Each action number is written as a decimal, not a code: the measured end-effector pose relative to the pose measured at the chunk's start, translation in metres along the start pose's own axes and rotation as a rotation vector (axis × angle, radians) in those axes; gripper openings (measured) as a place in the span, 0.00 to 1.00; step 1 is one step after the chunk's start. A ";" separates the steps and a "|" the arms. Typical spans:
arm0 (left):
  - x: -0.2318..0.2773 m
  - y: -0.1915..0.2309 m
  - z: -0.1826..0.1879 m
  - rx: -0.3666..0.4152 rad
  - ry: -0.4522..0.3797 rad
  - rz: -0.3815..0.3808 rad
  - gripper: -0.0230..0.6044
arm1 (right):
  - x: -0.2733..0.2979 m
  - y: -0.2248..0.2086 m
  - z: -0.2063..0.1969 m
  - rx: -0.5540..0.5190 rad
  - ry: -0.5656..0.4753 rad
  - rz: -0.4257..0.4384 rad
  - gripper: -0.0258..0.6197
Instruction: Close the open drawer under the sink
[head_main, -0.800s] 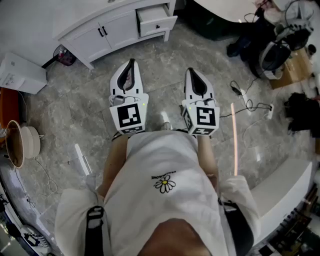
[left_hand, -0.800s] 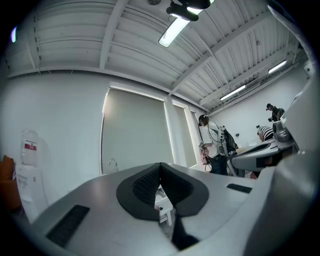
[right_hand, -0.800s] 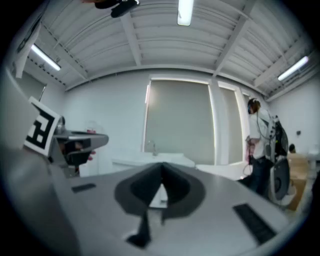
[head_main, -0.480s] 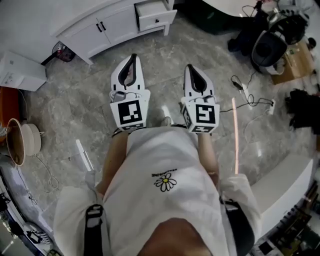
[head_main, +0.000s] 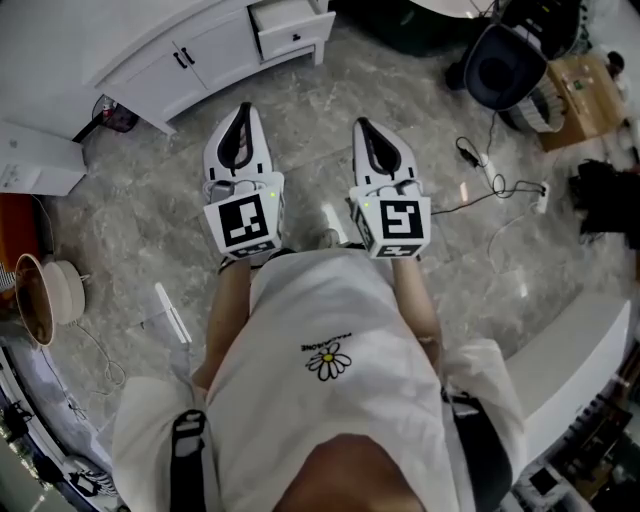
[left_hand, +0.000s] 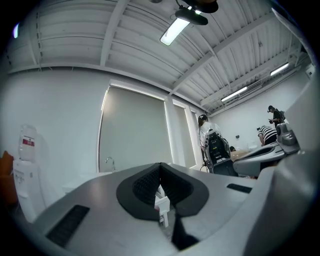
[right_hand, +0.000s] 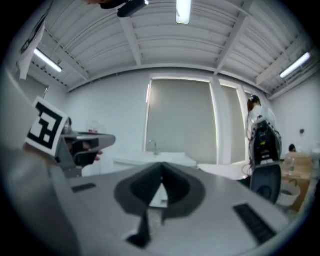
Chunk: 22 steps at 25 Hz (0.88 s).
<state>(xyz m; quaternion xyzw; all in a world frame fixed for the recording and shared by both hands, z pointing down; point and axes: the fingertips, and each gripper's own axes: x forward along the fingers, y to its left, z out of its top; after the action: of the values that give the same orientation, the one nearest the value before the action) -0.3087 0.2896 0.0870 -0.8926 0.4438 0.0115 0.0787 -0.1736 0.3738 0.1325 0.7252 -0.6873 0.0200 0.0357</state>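
A grey marbled floor (head_main: 130, 220) fills the room, with a white vanity cabinet (head_main: 165, 65) against the wall at the upper left. At its right end the drawer (head_main: 288, 28) stands pulled out, its front well clear of the cabinet face and well apart from both tools.

The left hand-held gripper (head_main: 243, 110) is held level in front of the person. Its jaws are clenched together with nothing between them, as its own view confirms (left_hand: 160, 167). The right hand-held gripper (head_main: 361, 126) sits just beside it, also level and clenched empty (right_hand: 161, 167). Loose cables (head_main: 490, 190) trail over the floor further right.

The step in hand looks like the approach. The person should walk closer until the drawer front is within reach. Shut jaws suit a push, so neither tool needs to open. The right one looks the nearer, though either would do. It should meet the front panel near its middle, beside the dark knob, and press straight along the drawer's travel. An off-centre push could skew the drawer and jam it, so steady pressure until the front sits flush is best.
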 end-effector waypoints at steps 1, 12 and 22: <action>0.003 -0.004 -0.001 0.004 -0.001 -0.002 0.07 | 0.001 -0.004 -0.002 0.002 0.003 0.002 0.09; 0.026 -0.038 -0.014 0.021 0.035 -0.033 0.07 | 0.009 -0.033 -0.029 0.089 0.059 0.010 0.09; 0.089 -0.043 -0.032 0.004 0.036 -0.069 0.07 | 0.046 -0.063 -0.033 0.076 0.065 -0.013 0.09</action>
<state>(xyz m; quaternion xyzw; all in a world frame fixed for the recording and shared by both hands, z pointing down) -0.2222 0.2405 0.1159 -0.9072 0.4143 -0.0082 0.0730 -0.1071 0.3334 0.1675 0.7295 -0.6798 0.0692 0.0305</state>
